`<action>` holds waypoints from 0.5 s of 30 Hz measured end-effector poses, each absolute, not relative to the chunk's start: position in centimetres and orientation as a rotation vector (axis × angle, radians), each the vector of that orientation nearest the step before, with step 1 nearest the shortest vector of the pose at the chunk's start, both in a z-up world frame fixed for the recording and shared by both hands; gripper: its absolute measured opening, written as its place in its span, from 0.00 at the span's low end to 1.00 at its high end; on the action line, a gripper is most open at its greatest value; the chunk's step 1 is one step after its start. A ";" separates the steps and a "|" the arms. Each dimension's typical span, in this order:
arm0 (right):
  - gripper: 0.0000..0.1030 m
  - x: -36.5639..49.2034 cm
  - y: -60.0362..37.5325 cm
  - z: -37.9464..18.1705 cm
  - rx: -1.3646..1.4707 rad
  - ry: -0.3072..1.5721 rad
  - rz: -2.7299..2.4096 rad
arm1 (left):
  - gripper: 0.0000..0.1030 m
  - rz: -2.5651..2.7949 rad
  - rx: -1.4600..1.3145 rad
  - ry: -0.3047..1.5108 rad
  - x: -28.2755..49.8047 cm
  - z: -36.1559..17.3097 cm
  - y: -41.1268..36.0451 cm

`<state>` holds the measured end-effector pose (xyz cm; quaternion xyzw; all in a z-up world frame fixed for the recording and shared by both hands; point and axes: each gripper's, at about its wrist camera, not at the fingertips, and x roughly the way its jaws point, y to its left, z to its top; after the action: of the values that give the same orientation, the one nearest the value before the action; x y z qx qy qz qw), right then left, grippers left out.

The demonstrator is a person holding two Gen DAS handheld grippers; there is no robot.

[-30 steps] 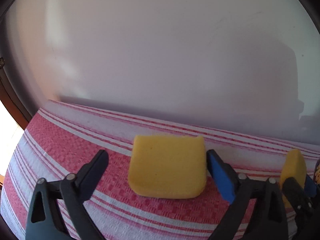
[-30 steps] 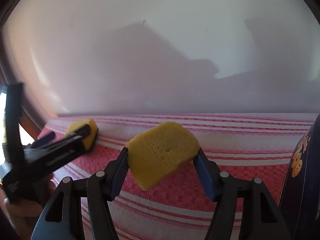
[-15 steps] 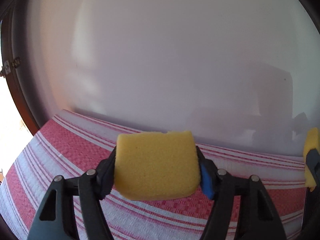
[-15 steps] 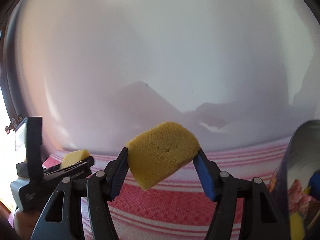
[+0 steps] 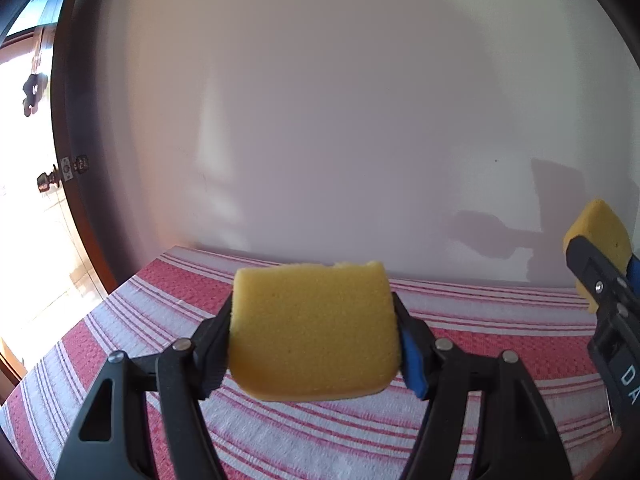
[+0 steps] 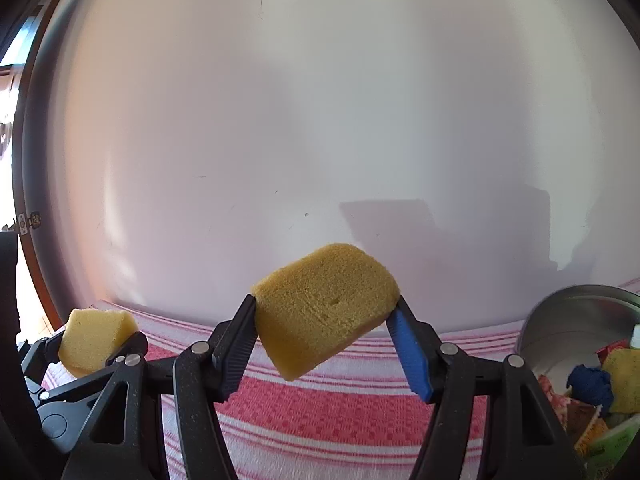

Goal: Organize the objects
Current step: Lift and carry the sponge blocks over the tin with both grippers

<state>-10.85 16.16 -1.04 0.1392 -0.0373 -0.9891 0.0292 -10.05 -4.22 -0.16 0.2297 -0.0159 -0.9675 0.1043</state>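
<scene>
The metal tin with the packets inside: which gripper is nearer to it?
Right. The metal tin stands just right of the right gripper; the left gripper is on that gripper's far side.

A plain white wall [image 5: 360,120] fills the far side, with soft grey shadows low on its right; a red-and-white striped cloth [image 5: 480,344] covers the near surface. At far left stands a dark wooden door frame [image 5: 76,184]; bright daylight comes in beyond it.
</scene>
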 end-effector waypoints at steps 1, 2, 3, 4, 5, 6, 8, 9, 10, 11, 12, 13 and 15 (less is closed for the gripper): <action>0.65 -10.2 16.5 -1.0 0.421 -0.128 -3.058 | 0.67 -2.856 0.674 -0.052 -9.7 -0.2 -4.0; 0.65 -9.3 16.5 -1.0 0.416 -0.138 -3.060 | 0.67 -2.859 0.673 -0.053 -9.2 -0.2 -3.8; 0.65 -8.7 16.8 -1.0 0.417 -0.148 -3.060 | 0.67 -2.862 0.671 -0.051 -8.9 -0.3 -3.7; 0.65 -8.2 17.1 -1.0 0.422 -0.153 -3.060 | 0.67 -2.867 0.666 -0.048 -8.9 -0.3 -4.2; 0.65 -5.1 16.7 -1.1 0.419 -0.155 -3.064 | 0.67 -2.870 0.660 -0.048 -8.4 -0.2 -4.0; 0.65 -3.7 16.7 -1.0 0.412 -0.155 -3.070 | 0.67 -2.874 0.655 -0.048 -8.2 -0.3 -4.1; 0.65 -2.3 17.0 -1.0 0.404 -0.151 -3.079 | 0.67 -2.883 0.639 -0.048 -5.8 0.0 -3.2; 0.65 -1.5 17.3 -1.0 0.407 -0.150 -3.081 | 0.67 -2.889 0.632 -0.048 -5.2 0.0 -3.0; 0.65 -1.0 17.4 -1.0 0.407 -0.151 -3.083 | 0.67 -2.896 0.623 -0.049 -4.8 0.0 -2.9; 0.65 -0.3 17.7 -1.0 0.407 -0.151 -3.087 | 0.67 -2.903 0.615 -0.053 -4.2 0.0 -2.7; 0.65 0.4 17.8 -1.0 0.405 -0.151 -3.091 | 0.67 -2.908 0.611 -0.056 -3.8 -0.1 -2.2; 0.65 1.0 18.0 -1.0 0.403 -0.152 -3.094 | 0.67 -2.914 0.607 -0.056 -3.2 -0.1 -1.9; 0.65 2.2 18.5 -1.0 0.398 -0.153 -3.103 | 0.67 -2.925 0.603 -0.052 -2.4 -0.2 -1.7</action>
<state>2.22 18.53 -1.04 0.1272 -0.0489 -0.9907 0.0049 -2.41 -1.70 -0.17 0.2011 -0.0174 -0.9764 0.0773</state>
